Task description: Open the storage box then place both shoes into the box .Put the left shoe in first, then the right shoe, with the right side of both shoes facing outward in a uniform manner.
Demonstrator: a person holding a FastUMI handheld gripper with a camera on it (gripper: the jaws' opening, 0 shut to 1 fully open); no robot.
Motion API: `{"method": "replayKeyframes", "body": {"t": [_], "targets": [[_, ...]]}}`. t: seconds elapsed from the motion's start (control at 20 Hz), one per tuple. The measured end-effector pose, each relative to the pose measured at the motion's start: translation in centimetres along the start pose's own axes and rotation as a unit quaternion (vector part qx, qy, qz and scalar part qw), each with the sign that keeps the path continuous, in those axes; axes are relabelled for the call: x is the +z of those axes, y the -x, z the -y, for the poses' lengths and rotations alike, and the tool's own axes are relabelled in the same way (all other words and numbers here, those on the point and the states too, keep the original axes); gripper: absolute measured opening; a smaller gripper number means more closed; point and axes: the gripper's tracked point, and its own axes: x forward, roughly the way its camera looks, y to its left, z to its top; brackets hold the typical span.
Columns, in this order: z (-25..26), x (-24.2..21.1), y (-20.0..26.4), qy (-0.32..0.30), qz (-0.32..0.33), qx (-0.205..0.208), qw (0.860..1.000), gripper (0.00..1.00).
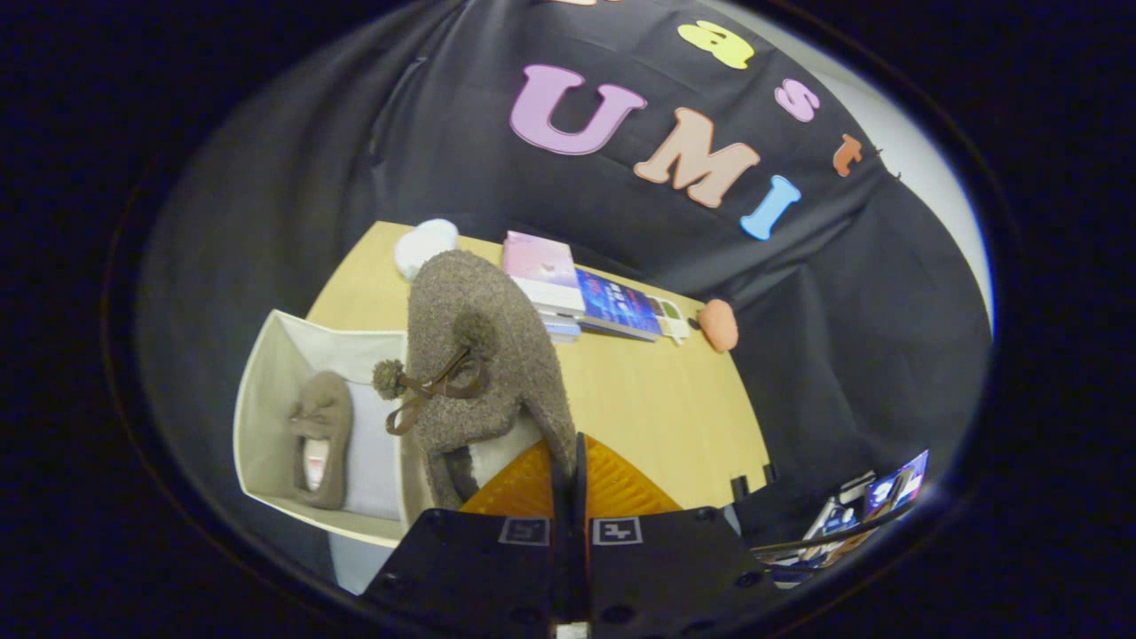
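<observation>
While the claw (pixel 568 475) is clenched on the collar of a brown fleece slipper (pixel 484 355), its fingers pressed close with the rim pinched between them, that slipper hangs raised above the wooden bench (pixel 657 399), toe pointing away, its pom-pom bow facing the camera. Just to its left the open beige storage box (pixel 266 399) holds the other brown slipper (pixel 319 439), lying flat inside. Beyond the fingers, a stack of books (pixel 577 297) sits near the bench's far edge, flanked by a white round object (pixel 426 247) and an orange one (pixel 719 325), perhaps soft toys.
</observation>
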Motion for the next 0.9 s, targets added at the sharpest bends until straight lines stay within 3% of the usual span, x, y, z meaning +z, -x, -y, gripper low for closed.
{"method": "replayKeyframes", "body": {"t": [0.2,0.45,0.75,0.9], "targets": [[-5.7,-1.1,0.7,-0.007,-0.023,0.051,0.998,0.03],[-12.5,-3.1,-2.0,-0.045,-0.073,0.102,0.991,0.04],[-15.5,-6.3,-6.8,-0.052,-0.124,0.109,0.985,0.04],[-16.7,-7.7,-8.6,-0.089,-0.148,0.122,0.977,0.04]]}}
